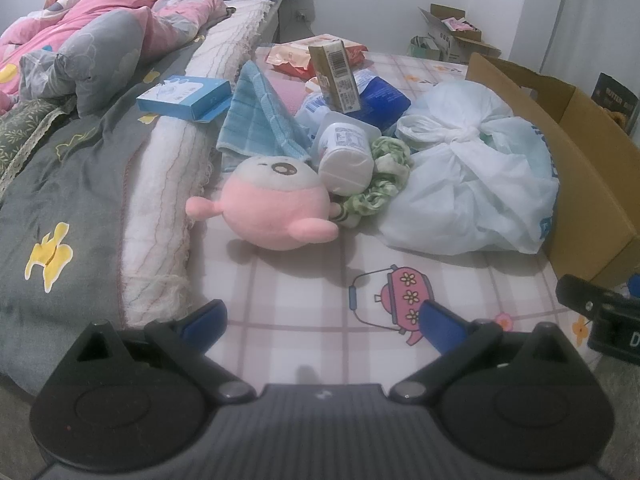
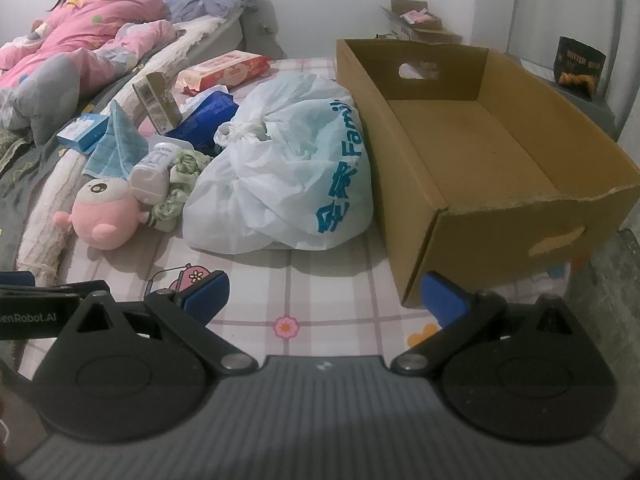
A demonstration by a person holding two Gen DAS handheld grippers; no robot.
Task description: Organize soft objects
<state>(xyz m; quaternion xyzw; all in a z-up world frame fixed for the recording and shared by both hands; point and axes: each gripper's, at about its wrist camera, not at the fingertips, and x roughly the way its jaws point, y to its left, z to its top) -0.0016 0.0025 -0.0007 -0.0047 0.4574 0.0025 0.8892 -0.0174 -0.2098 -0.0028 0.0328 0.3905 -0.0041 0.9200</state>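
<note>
Sitting empty at right: cardboard box (image 2: pixel 472 136), long axis running away from grippers. Tied plastic bag (image 2: pixel 288 168) touching its left wall. Pink plush toy (image 1: pixel 276 204) ahead, slightly left of left gripper (image 1: pixel 322 324), nearer that hand. Green scrunchie (image 1: pixel 384 176) beside toy. Right gripper (image 2: pixel 324 300) facing box corner. Both grippers spread wide, holding nothing.

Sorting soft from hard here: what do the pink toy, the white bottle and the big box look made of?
Pink toy: plush fabric, fuzzy matte surface, stitched face. White bottle: probably hard plastic, smooth with a printed label. Big box: brown corrugated cardboard, matte, torn front edge.
</note>
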